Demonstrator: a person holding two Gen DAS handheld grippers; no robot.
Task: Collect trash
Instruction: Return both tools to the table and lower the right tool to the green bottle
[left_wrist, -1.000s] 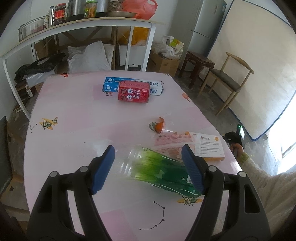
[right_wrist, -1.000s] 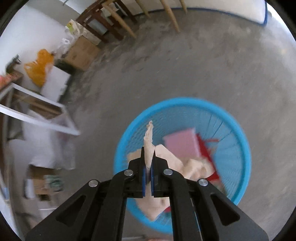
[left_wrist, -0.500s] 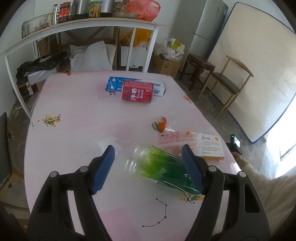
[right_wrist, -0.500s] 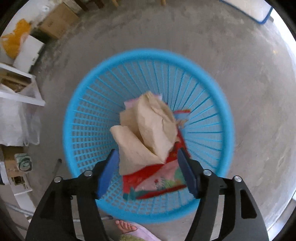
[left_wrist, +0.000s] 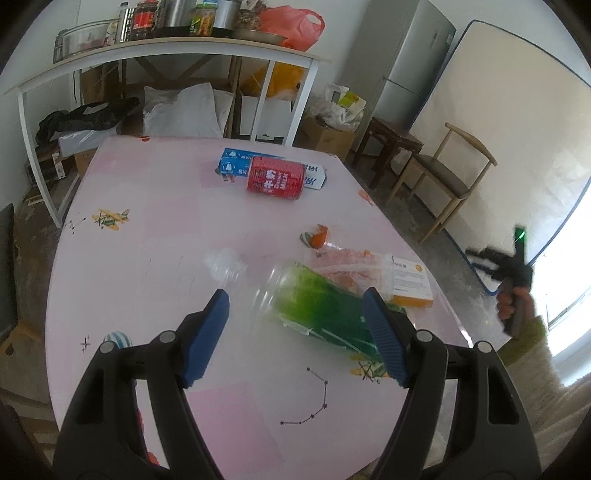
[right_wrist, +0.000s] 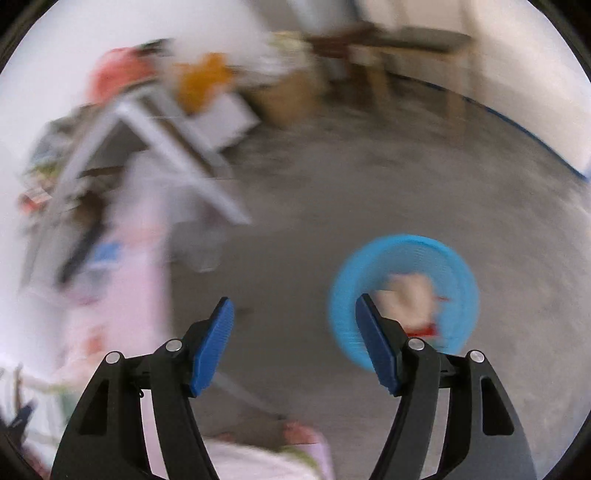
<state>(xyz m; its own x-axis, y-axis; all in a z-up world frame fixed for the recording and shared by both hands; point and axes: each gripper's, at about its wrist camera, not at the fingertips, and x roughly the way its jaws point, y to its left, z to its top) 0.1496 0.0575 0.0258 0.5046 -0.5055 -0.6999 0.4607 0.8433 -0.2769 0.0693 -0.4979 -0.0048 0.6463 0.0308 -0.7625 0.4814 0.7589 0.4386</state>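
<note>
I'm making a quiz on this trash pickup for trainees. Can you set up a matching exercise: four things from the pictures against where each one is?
Things:
1. green bottle
2. red milk can
3. blue basket
4. red plastic bag

Places:
A. on the shelf against the wall
B. on the concrete floor, trash inside
C. lying on the table between the open fingers of the left hand-held gripper
D. at the far end of the table, in front of a blue and white box

Pairs: 1-C, 2-D, 3-B, 4-A
</note>
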